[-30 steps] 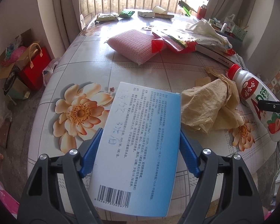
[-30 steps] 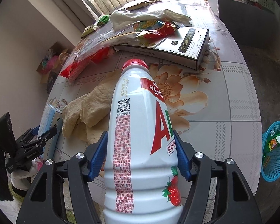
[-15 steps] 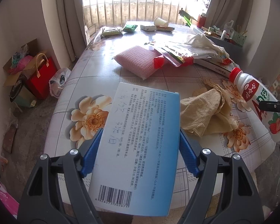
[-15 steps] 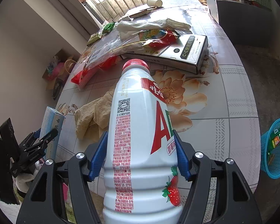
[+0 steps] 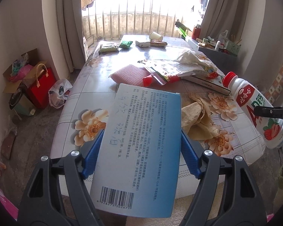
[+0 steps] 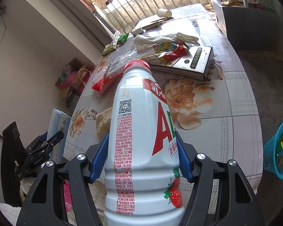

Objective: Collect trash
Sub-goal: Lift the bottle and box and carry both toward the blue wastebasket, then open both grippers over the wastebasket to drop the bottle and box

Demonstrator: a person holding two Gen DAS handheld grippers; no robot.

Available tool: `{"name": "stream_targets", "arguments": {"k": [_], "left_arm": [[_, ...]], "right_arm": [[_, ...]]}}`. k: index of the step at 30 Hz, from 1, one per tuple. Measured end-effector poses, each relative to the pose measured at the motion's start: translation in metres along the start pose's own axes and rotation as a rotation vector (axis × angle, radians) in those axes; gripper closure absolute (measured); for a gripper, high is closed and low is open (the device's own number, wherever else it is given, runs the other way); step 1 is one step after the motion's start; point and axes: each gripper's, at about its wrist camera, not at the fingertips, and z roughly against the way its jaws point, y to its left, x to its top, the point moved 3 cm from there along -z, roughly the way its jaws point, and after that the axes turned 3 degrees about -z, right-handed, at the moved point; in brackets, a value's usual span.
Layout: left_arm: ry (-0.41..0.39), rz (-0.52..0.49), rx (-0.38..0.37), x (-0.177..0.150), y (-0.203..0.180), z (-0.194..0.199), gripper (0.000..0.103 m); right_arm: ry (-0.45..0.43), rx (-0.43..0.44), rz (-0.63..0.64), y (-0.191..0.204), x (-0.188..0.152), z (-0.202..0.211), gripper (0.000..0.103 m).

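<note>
My left gripper (image 5: 141, 150) is shut on a flat blue-and-white box (image 5: 141, 143) with a barcode, held in the air above the near end of the flowered table (image 5: 96, 86). In the right wrist view the same box (image 6: 57, 128) and the left gripper (image 6: 47, 146) show at the lower left. My right gripper (image 6: 141, 150) is shut on a white strawberry drink bottle (image 6: 139, 131) with a red cap, also lifted off the table. That bottle (image 5: 254, 109) appears at the right of the left wrist view.
On the table lie a crumpled tan paper (image 5: 200, 120), a pink sponge pad (image 5: 130, 73), torn snack wrappers (image 5: 171, 69), a long dark box (image 6: 194, 60) and a paper cup (image 5: 155, 36). A blue basket (image 6: 279, 150) with trash stands on the floor at the right. Bags (image 5: 39, 86) sit at the left wall.
Both grippers have risen and drawn back from the table with their loads; the tabletop looks smaller and farther, and more floor and window show.
</note>
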Motion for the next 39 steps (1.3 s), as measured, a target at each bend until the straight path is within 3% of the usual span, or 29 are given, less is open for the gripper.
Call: {"name": "stream_targets", "arguments": {"k": [8,15,19,22,24,29,33,37,38,39], "left_arm": [[-0.034,-0.09,-0.191,0.026,-0.068,0.015,0.031],[0.012,-0.26,-0.447,0.049,-0.197,0.002,0.031],[0.1,-0.359,-0.619,0.048,-0.294,-0.013,0.031],[0.213,-0.428,-0.727,0.037,-0.37,-0.034,0.031],[0.301,-0.471,-0.78,0.025,-0.418,-0.053,0.031],[0.484,-0.557,-0.829,-0.01,-0.513,-0.103,0.032],[0.563,-0.596,-0.807,-0.026,-0.565,-0.143,0.034],[0.537,-0.608,-0.819,-0.01,-0.621,-0.171,0.032],[0.507,-0.613,-0.808,-0.002,-0.633,-0.177,0.022],[0.477,-0.606,-0.791,0.003,-0.641,-0.182,0.019]], "right_arm": [[-0.135,0.043,-0.137,-0.041,-0.033,0.059,0.039],[-0.323,-0.071,-0.352,-0.137,-0.078,0.144,0.039],[-0.413,-0.204,-0.515,-0.207,-0.113,0.182,0.039],[-0.439,-0.318,-0.635,-0.258,-0.143,0.194,0.039],[-0.442,-0.319,-0.729,-0.291,-0.161,0.193,0.039],[-0.409,-0.3,-0.922,-0.364,-0.186,0.166,0.039],[-0.379,-0.255,-1.013,-0.415,-0.182,0.145,0.039],[-0.391,-0.248,-1.059,-0.47,-0.153,0.128,0.038],[-0.395,-0.258,-1.052,-0.486,-0.146,0.123,0.036],[-0.387,-0.275,-1.063,-0.502,-0.145,0.118,0.032]]}}
